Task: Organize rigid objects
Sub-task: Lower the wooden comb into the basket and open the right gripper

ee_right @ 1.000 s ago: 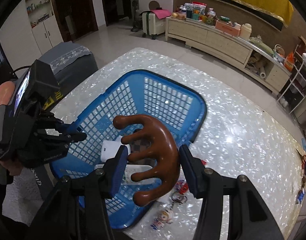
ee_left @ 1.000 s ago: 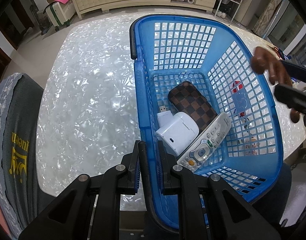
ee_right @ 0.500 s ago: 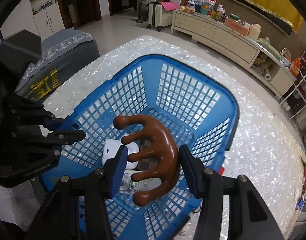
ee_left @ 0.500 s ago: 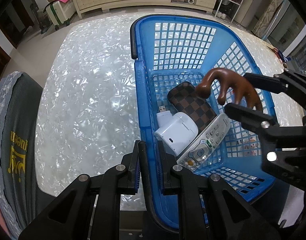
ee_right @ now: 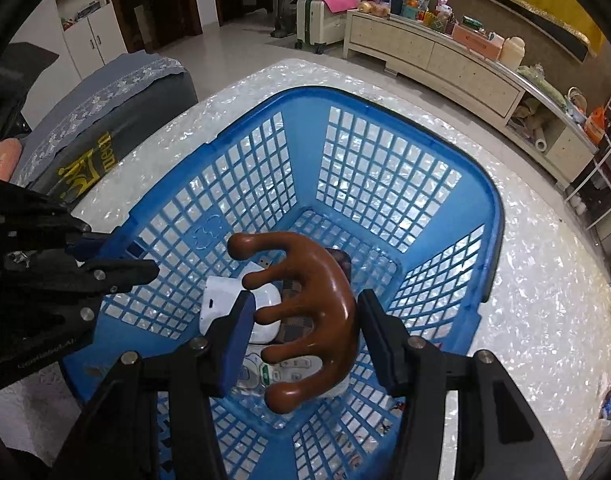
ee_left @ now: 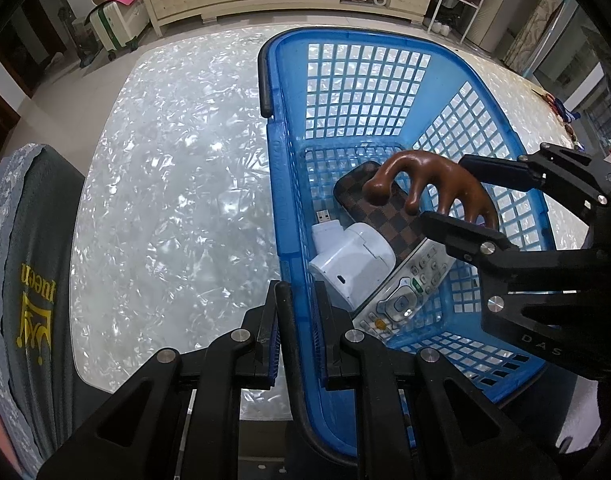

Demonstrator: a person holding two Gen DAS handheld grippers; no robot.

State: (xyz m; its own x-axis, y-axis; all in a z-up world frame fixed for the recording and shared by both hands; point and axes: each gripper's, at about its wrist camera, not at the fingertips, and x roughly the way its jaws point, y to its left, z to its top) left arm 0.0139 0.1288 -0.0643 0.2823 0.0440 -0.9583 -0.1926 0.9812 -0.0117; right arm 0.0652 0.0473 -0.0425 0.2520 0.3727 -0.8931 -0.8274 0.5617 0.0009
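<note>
A white pearl-patterned desk (ee_left: 165, 200) carries a blue plastic lattice basket (ee_left: 369, 92), whose near rim is clamped by the narrowed left tool (ee_left: 297, 336). Inside it are seen a brown checkered case (ee_left: 389, 212), a white plastic device (ee_left: 353, 256) and a grey remote control (ee_left: 405, 300). Above these, a glossy brown wooden four-pronged massager (ee_right: 317, 312) is gripped across its arched back by the right tool (ee_right: 305, 340). It is judged stiff, light and slippery; the arch is best held.
</note>
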